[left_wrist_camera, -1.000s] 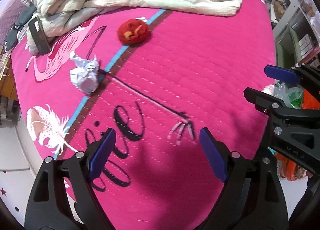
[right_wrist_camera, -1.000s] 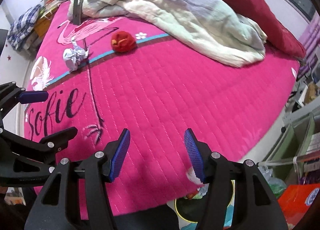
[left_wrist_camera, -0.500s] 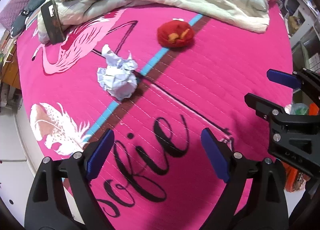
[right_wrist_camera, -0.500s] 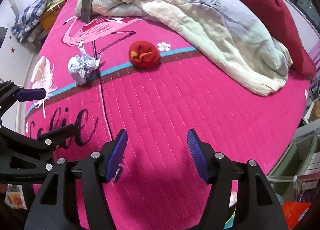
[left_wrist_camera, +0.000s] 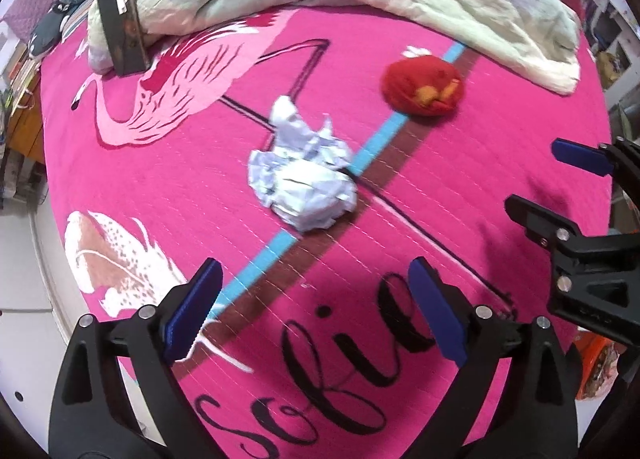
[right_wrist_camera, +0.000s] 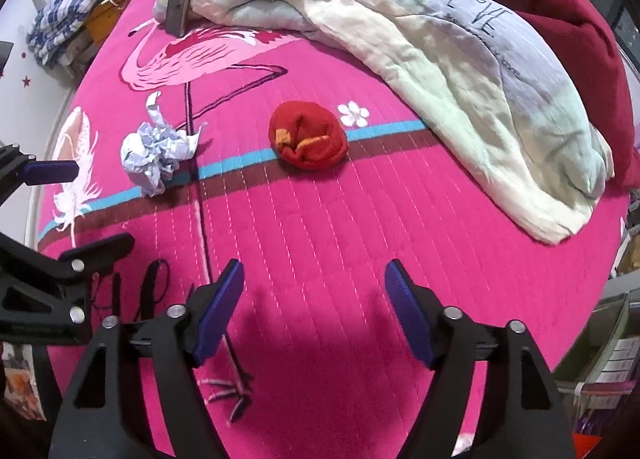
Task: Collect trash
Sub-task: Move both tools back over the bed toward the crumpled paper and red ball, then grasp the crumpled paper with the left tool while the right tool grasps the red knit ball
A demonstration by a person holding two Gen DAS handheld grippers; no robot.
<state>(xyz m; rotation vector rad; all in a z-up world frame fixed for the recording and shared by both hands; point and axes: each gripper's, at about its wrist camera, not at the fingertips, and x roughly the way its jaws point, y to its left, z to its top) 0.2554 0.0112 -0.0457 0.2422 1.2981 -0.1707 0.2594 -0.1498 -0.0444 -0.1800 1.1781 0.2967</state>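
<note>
Crumpled paper [left_wrist_camera: 303, 183] motion-blurred; dark box [left_wrist_camera: 120, 25] label unreadable.

Both grippers have travelled across the pink bedspread [left_wrist_camera: 500, 71] toward the rubbish lying on it. In the left wrist view, the crumpled paper ball [left_wrist_camera: 304, 183], which sat small at about ten o'clock a second ago, now lies large near the centre, just ahead of the left gripper [left_wrist_camera: 316, 313]. The red bundle [left_wrist_camera: 422, 89] has shifted from twelve o'clock toward one o'clock. In the right wrist view, that bundle has come down from eleven o'clock to the middle, ahead of the right gripper [right_wrist_camera: 314, 309]. The jaws of both grippers have just been opening wider, with nothing between them.
</note>
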